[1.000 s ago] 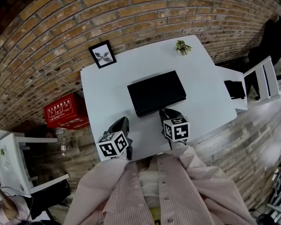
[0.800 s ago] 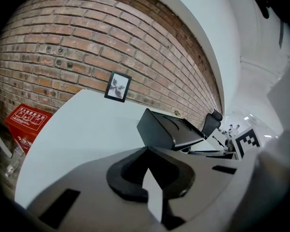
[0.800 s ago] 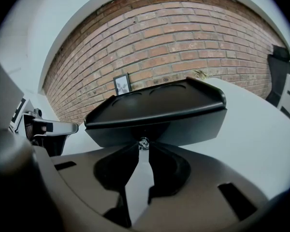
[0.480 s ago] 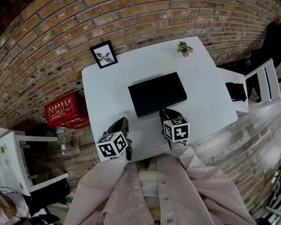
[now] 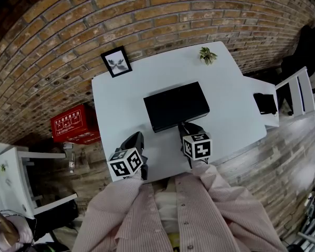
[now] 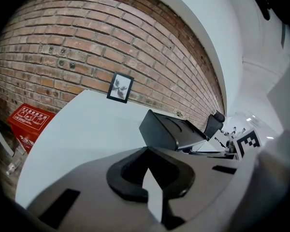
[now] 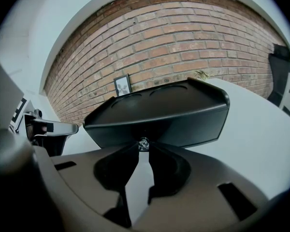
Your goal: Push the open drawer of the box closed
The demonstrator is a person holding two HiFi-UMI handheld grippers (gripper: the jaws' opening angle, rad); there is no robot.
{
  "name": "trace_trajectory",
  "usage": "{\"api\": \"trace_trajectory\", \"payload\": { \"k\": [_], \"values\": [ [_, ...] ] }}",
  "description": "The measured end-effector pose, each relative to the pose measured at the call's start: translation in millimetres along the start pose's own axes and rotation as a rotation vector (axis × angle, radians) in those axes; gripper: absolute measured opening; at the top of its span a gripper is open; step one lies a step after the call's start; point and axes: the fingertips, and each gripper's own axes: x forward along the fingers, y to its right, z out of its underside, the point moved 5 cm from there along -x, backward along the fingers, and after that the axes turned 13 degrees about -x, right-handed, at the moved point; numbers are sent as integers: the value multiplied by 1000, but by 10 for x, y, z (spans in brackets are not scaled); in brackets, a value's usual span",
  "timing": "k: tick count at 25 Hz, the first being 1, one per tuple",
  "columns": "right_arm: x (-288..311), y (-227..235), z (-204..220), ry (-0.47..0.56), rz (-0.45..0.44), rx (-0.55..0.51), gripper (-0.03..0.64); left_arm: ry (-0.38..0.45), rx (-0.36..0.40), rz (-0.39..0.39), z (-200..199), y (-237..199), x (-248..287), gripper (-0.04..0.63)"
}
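Person's wearing a pale pink shirt [image 5: 199, 219] with thin stripes, long sleeves [image 5: 113, 206] and small buttons [image 5: 189, 246] down the front. It's open over something whitish. The left tongs [image 5: 138, 135] and right tongs [image 5: 187, 126] look the same: dark and rounded from above. Each has a white cube with black square markers on it, the left cube [image 5: 127, 163] and the right cube [image 5: 198, 146]. Up close the shells are matte grey-brown with black curved pads and a few slot-shaped cutouts.
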Motion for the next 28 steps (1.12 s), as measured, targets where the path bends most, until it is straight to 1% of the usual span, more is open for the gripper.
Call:
{"api": "trace_trajectory", "payload": {
  "k": [6, 11, 15, 17, 19, 21, 24, 28],
  "values": [
    [-17, -13, 8, 23, 14, -43, 69, -6, 0, 6, 26, 38, 0, -5],
    [-104, -26, -2, 83, 26, -63, 71, -3, -2, 20, 33, 72, -15, -5],
    [-245, -3, -14, 143, 59, -69, 71, -5, 10, 44, 49, 109, -36, -5],
    [-317, 6, -12, 168, 63, -67, 69, 3, 29, 67, 49, 151, -58, -5],
    [-382, 4, -12, 186, 62, -73, 69, 16, 67, 97, 39, 216, -88, -5],
    [-447, -1, -20, 200, 68, -81, 39, 25, 108, 125, 25, 291, -126, -5],
    [-553, -11, -47, 225, 73, -86, 15, 46, 130, 165, -5, 402, -213, -5],
    [-719, -15, -104, 269, 72, -84, 5, 83, 185, 205, -63, 534, -331, -5]
  ]
}}
